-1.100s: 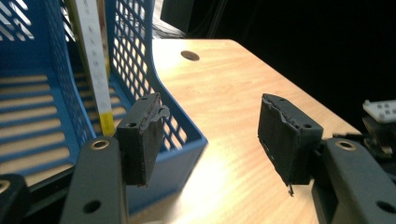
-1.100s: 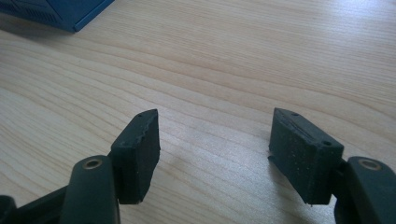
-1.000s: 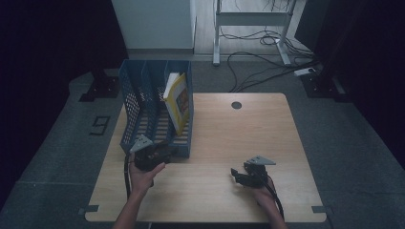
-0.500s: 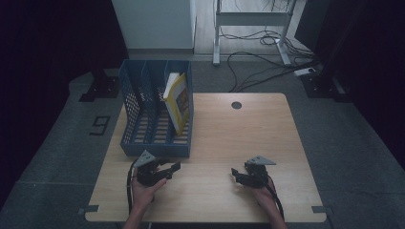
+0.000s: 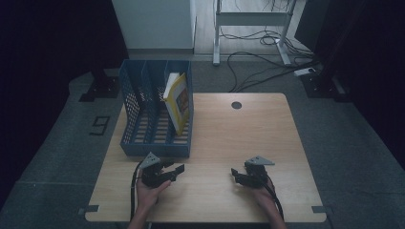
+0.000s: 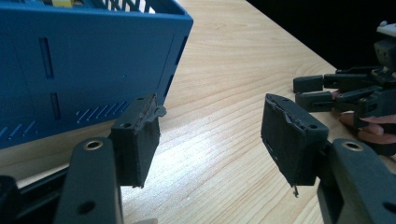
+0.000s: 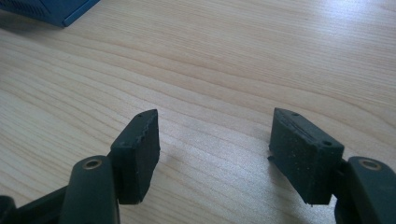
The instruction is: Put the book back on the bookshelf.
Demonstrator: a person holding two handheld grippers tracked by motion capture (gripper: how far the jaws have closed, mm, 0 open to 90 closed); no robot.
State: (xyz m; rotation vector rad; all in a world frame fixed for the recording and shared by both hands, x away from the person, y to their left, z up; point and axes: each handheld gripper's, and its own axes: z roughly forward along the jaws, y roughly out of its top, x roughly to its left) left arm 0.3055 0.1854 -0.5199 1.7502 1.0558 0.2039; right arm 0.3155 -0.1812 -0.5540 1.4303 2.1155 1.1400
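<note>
Blue file rack (image 5: 143, 121) with a yellow book (image 5: 179, 101) — perhaps leaning — on wooden table (image 5: 239, 138).

Yellow book (image 5: 177, 98) print too small to read, lower part behind blue file rack (image 5: 138, 143) wall.

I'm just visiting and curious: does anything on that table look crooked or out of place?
Only the yellow book: it leans at a slant in the rightmost slot of the blue file rack rather than standing straight. The other slots look empty. Nothing looks spilled or broken.

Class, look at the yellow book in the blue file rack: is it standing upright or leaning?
Leaning. The yellow book tilts inside the blue file rack's right-hand compartment.
</note>
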